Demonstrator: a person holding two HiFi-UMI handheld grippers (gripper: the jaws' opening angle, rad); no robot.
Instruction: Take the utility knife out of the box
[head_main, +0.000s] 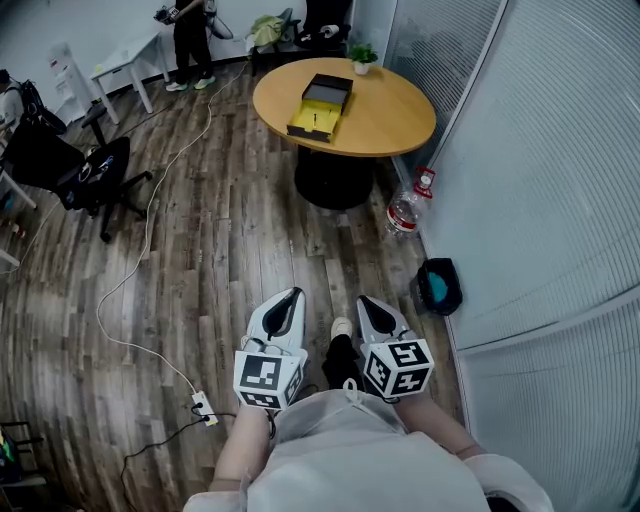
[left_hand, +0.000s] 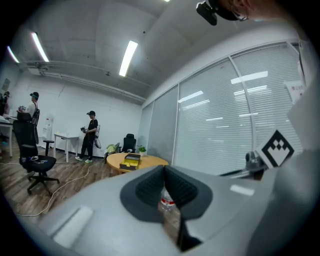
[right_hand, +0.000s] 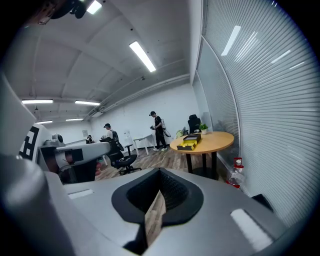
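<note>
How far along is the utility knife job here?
Done: nothing yet; the box sits open on the round table, across the room. In hand: nothing; left claw and right claw are both shut and empty, near the person's body. Left: walk over, reach into the box, lift the knife out.

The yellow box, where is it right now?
In the head view the box sits on the round table at the top, toward its left side, with a potted plant behind it.
</note>
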